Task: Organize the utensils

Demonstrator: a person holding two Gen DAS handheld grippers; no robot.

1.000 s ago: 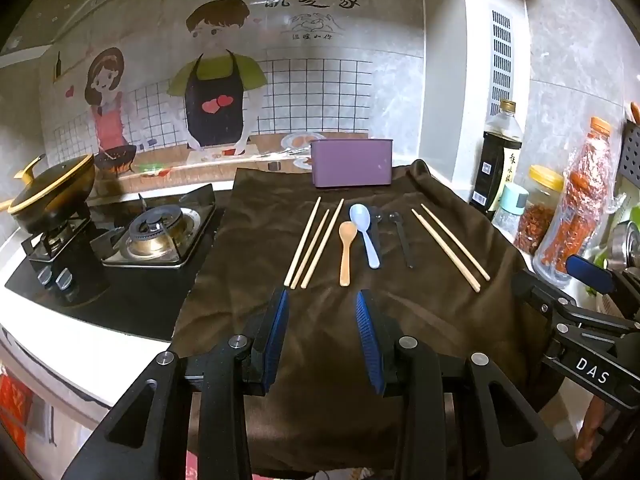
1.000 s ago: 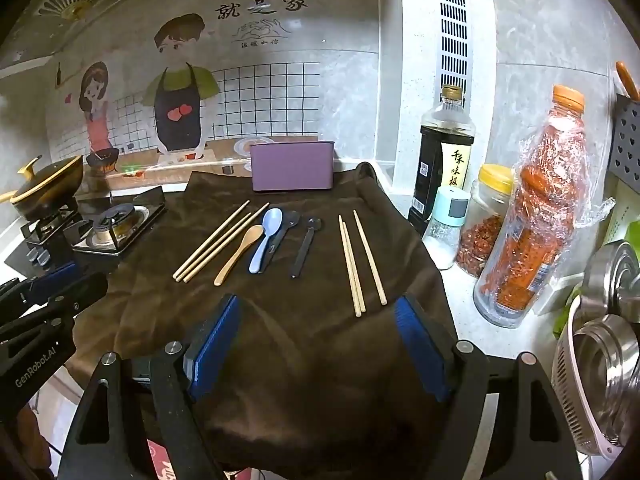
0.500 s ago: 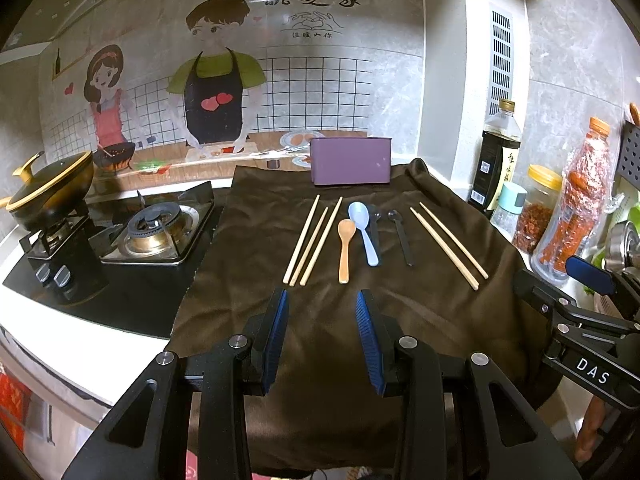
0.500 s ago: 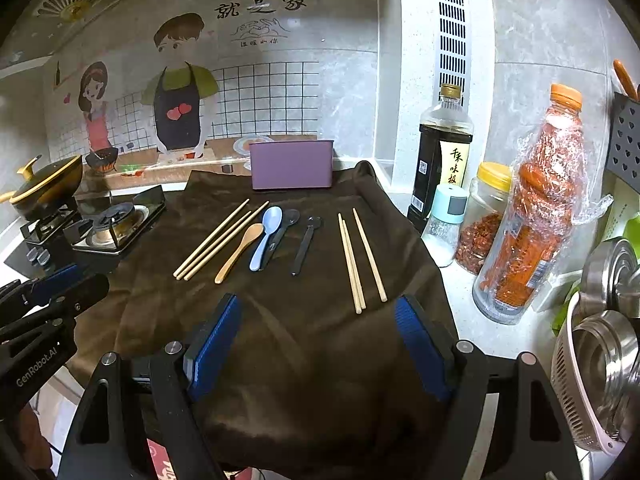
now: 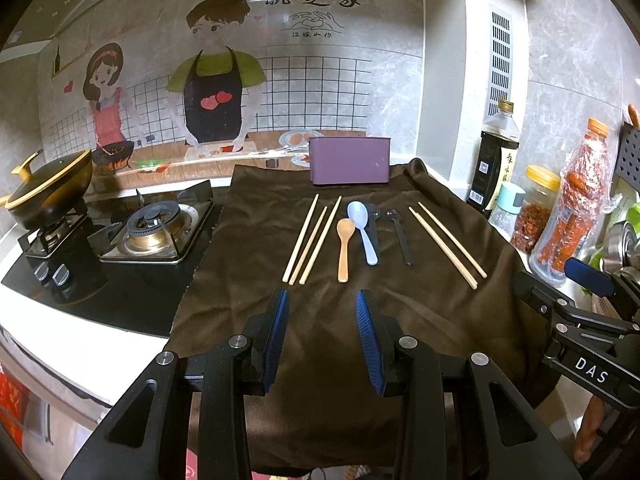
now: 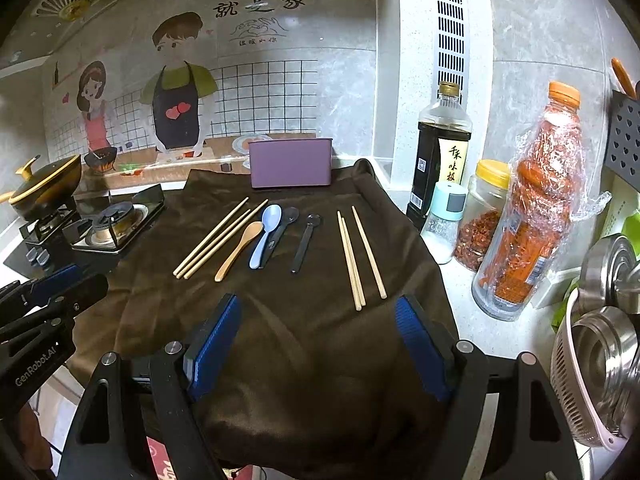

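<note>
Both grippers hover empty over the near edge of the brown cloth [image 5: 248, 248], left gripper [image 5: 322, 334] jaws narrowly parted, right gripper [image 6: 318, 344] jaws wide, with chopsticks [image 5: 310, 240] and spoons [image 5: 362, 232] laid out before the purple holder [image 5: 348, 160], seemingly ready for sorting.

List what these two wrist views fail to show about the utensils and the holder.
- Purple holder: both views see only its front wall; the inside is hidden by that wall.
- Second dark spoon: the light blue spoon overlaps it, so its handle is mostly covered.
- Right chopsticks: two lie so close that whether they touch is too fine to tell.
- Brown cloth: its near edge is blocked by the jaws' frames.
</note>
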